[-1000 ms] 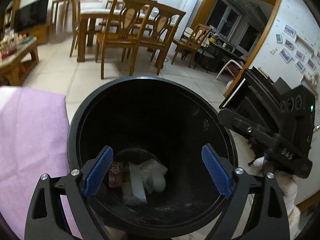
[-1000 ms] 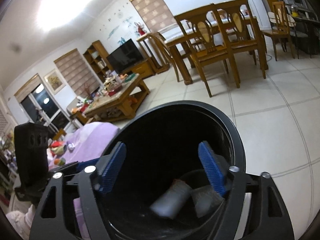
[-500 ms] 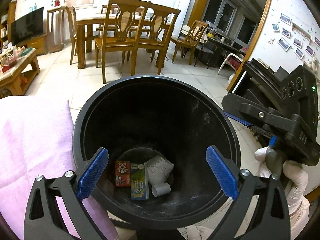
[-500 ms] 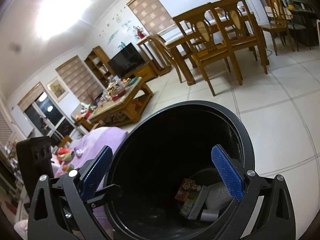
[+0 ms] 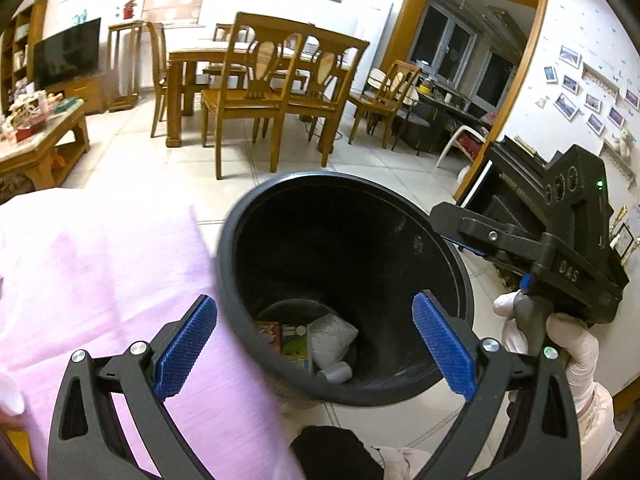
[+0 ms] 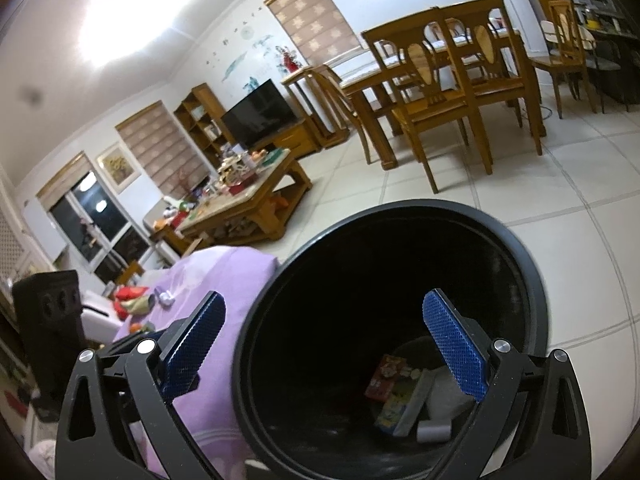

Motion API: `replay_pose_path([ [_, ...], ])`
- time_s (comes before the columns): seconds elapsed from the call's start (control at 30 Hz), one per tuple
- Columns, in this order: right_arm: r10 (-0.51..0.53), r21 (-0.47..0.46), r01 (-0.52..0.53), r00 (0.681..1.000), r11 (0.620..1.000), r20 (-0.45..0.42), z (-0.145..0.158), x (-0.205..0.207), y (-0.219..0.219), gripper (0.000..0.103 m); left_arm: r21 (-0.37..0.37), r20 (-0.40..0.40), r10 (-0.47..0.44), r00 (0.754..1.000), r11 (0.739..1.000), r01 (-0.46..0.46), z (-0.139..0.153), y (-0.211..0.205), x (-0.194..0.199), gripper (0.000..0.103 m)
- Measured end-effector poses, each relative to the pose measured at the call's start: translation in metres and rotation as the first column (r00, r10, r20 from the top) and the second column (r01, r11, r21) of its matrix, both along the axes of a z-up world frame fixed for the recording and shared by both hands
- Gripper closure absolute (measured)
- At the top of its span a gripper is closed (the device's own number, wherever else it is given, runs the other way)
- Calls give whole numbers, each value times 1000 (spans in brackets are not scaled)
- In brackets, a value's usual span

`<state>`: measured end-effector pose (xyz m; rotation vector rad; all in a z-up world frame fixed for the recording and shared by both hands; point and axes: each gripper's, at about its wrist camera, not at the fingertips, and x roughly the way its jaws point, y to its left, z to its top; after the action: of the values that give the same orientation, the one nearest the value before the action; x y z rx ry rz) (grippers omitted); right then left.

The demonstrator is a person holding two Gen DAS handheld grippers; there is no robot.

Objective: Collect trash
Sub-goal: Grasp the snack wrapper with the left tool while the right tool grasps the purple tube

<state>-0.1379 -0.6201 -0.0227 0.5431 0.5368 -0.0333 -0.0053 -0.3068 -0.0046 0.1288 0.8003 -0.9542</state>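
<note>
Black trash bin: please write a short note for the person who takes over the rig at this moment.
Left gripper: fingers wide open, nothing between them, above the near rim of the black trash bin.
Right gripper: fingers wide open and empty, above the same bin.
In the bin, at the bottom: a red packet, a green and yellow carton, a crumpled white wrapper and a small white roll.
Done: these four pieces are in the bin.
Left: small items lie on the far end of the purple cloth in the right wrist view; whether they are trash I cannot tell. Check there next.
</note>
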Motion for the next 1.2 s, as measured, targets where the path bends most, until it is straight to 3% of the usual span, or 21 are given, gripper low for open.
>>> replay_pose_path([
  [0.3, 106, -54, -105, 994, 993, 11, 13, 43, 61, 5, -30, 18, 114, 993, 993, -113, 12, 84, 29, 5],
  [0.47, 206, -100, -204, 978, 974, 15, 20, 78, 119, 5, -34, 26, 168, 985, 985, -167, 17, 127, 46, 5],
  [0.63, 310, -160, -305, 951, 939, 0, 29, 117, 186, 5, 1, 88, 215, 973, 976, -216, 23, 176, 68, 5],
  [0.77, 401, -223, -394, 916, 892, -12, 38, 156, 239, 5, 96, 181, 240, 954, 961, -260, 29, 219, 94, 6],
  [0.9, 481, -261, -476, 875, 840, -49, 39, 197, 284, 9, 243, 294, 239, 926, 918, -314, 27, 263, 143, 6],
  [1.07, 574, -283, -587, 807, 758, -138, 30, 256, 341, 16, 378, 341, 175, 924, 874, -305, 14, 292, 194, 6],
  [1.2, 618, -308, -656, 754, 689, -224, 19, 300, 380, 22, 471, 342, 71, 937, 850, -236, -6, 307, 221, 6],
])
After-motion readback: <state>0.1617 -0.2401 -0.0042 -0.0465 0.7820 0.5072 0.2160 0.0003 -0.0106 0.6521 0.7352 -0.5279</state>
